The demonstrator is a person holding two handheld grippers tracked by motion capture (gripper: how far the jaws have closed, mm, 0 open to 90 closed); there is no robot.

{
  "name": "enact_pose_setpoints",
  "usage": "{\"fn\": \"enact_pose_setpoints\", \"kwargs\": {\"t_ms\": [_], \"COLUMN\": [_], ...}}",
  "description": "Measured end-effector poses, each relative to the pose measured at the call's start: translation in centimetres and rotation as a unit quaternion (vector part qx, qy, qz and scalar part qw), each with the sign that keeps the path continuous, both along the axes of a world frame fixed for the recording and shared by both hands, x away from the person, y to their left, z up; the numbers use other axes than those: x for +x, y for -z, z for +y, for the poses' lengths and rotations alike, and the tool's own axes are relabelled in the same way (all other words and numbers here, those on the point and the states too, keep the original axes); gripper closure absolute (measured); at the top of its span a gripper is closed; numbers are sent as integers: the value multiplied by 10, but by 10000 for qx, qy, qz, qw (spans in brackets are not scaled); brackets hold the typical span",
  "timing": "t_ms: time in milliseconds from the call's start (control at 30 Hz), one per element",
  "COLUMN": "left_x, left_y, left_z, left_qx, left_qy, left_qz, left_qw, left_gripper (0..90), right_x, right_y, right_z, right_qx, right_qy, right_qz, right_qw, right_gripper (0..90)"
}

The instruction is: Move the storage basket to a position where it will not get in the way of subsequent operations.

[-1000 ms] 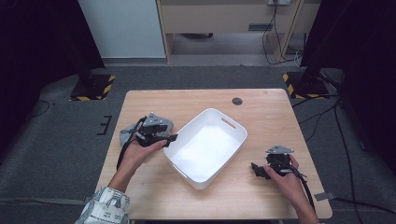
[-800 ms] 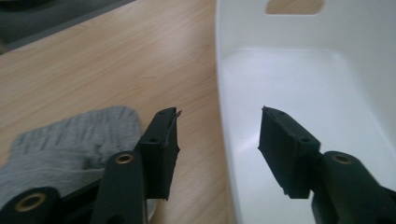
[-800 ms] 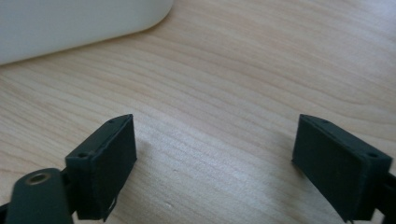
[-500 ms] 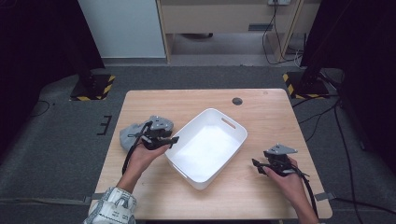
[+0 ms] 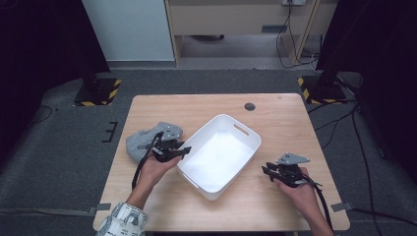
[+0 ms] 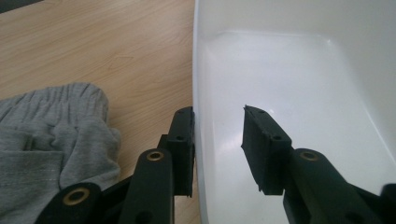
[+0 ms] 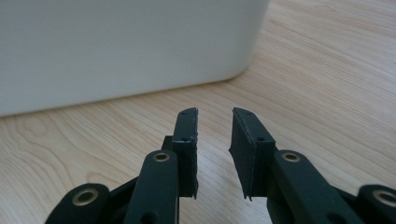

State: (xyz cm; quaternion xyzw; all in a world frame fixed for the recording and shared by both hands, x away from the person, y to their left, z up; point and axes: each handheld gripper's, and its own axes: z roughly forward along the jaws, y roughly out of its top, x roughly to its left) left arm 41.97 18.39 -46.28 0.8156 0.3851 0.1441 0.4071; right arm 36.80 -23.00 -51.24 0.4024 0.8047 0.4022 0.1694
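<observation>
- High view: since a second ago my left gripper (image 5: 183, 150) has slid in to the near-left rim of the white tub (image 5: 246, 147), baring more of the grey garment (image 5: 140, 141) behind it; my left hand (image 5: 156, 166) reaches in low, forearm angled toward the tub. My right gripper (image 5: 267, 171) rests on the surface (image 5: 162, 105) just right of the tub.
- Left gripper view: my jaws straddle the tub's wall, one outside, one inside, closing but with a gap remaining.
- Right gripper view: my jaws have just narrowed, still apart, nothing between, low over the wood, facing the tub's side.

Lab: hazard-taped stands (image 5: 98, 92), cabled floor (image 5: 290, 46)
</observation>
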Motion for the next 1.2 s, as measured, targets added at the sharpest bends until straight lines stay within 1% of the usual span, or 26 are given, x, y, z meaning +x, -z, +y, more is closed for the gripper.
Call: {"fn": "enact_pose_setpoints", "kwargs": {"t_ms": [67, 133, 200, 300, 333, 400, 467, 533, 600, 633, 700, 767, 867, 967, 1033, 1067, 1200], "left_x": [-3, -7, -9, -13, -14, -15, -17, -20, -22, -22, -22, -22, -24, -24, -24, -25, -27], "left_y": [2, 5, 6, 6, 6, 6, 5, 4, 4, 4, 5, 6, 7, 8, 9, 8, 8], "left_z": [-1, -3, -7, -10, -10, -11, -11, -12, -14, -15, -17, -18, -21, -23, -23, -23, -23], "left_qx": [-146, -306, -242, -165, -170, -207, -234, -244, -171, -169, -155, -247, -259, -296, -333, -336, -393], "left_qy": [2, 23, 102, 94, 88, 85, 93, 135, 154, 148, 175, 204, 261, 315, 310, 296, 294], "left_qz": [1, 10, -33, -102, -105, -80, -25, 8, -21, -16, 0, 60, 62, 83, 110, 113, 142], "left_qw": [9999, 9995, 9996, 9998, 9998, 9997, 9997, 9996, 9997, 9997, 9997, 9995, 9993, 9990, 9989, 9989, 9987], "left_gripper": [615, 584, 562, 553, 554, 561, 569, 592, 602, 604, 610, 612, 625, 633, 635, 634, 626], "right_x": [0, -1, -1, -2, -3, -3, -2, -2, 0, 0, 2, 4, 7, 12, 16, 19, 29], "right_y": [-2, -4, -5, -6, -7, -7, -7, -7, -7, -7, -7, -7, -11, -13, -14, -14, -13], "right_z": [3, 7, 12, 20, 22, 25, 26, 28, 30, 30, 29, 27, 25, 23, 22, 22, 24], "right_qx": [54, 163, 218, 182, 228, 235, 293, 257, 209, 161, 194, 154, 44, 65, 110, 128, 112], "right_qy": [11, 56, 80, 24, 47, 30, 89, 40, 38, 33, 94, 125, 219, 335, 431, 467, 550], "right_qz": [-29, -34, -49, -77, -57, -67, -49, -38, -28, -27, 9, -6, -47, -52, -91, -69, -90], "right_qw": [10000, 9998, 9997, 9998, 9997, 9997, 9995, 9997, 9998, 9999, 9998, 9998, 9997, 9994, 9990, 9988, 9984], "right_gripper": [678, 656, 640, 636, 639, 643, 650, 651, 655, 653, 656, 675, 699, 694, 677, 676, 675]}}
